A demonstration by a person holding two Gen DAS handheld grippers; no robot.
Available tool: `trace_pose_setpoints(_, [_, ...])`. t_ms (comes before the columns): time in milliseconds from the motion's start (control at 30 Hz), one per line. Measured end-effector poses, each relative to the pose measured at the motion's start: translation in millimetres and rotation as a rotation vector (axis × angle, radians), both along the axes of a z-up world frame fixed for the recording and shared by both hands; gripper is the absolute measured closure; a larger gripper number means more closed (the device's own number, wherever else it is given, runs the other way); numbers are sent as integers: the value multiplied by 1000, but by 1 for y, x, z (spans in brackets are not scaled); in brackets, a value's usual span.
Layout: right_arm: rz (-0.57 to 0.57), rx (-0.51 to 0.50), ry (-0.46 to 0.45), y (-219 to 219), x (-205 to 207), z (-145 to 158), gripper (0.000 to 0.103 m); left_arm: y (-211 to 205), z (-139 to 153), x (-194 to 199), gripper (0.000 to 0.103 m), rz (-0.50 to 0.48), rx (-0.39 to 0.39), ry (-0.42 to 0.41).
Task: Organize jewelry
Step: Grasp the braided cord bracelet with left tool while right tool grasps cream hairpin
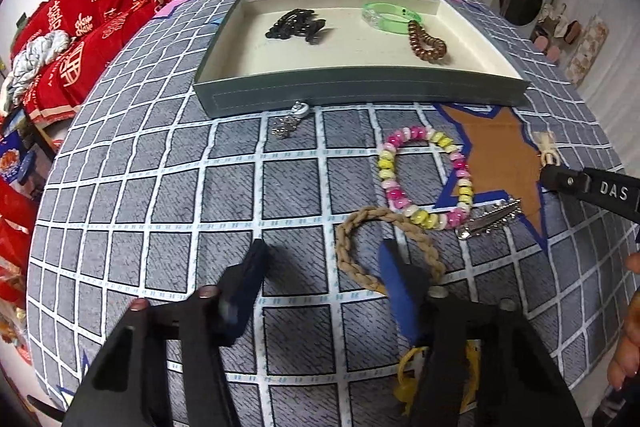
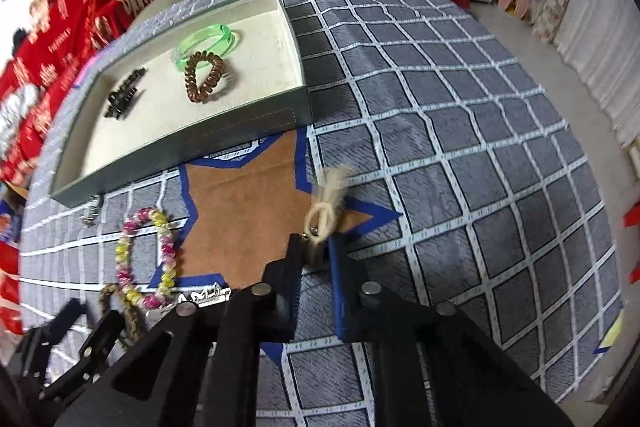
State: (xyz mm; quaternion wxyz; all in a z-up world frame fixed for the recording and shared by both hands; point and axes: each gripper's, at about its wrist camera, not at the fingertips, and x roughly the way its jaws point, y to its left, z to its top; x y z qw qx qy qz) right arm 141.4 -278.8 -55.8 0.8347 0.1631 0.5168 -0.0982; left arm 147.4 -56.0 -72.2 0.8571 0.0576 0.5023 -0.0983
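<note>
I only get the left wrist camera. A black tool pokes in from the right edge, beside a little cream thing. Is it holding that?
Observer: Yes. In the right wrist view the right gripper is shut on the cream bow-shaped piece, over the brown star.
Operator: Is there more jewelry further right, past my picture's edge?
Observer: None that I can see. To the right of that gripper there is only the checked cloth.
Operator: Can you see my own tool from there?
Observer: Yes. The left gripper shows at the lower left, next to the braided ring.
</note>
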Motion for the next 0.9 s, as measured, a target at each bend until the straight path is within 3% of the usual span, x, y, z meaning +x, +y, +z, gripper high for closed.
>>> trace_pose_setpoints(133, [11, 71, -35, -10, -16, -2, 93, -2, 1, -3, 67, -27, -9, -11])
trace_pose_setpoints(167, [14, 80, -41, -12, -21, -3, 93, -3, 1, -4, 79, -37, -11, -15])
trace_pose_setpoints(200, [16, 87, -45, -14, -24, -3, 93, -2, 1, -5, 85, -43, -13, -16])
trace_pose_setpoints(900, [68, 116, -110, -25, -64, 12, 93, 38, 13, -11, 85, -12, -129, -37])
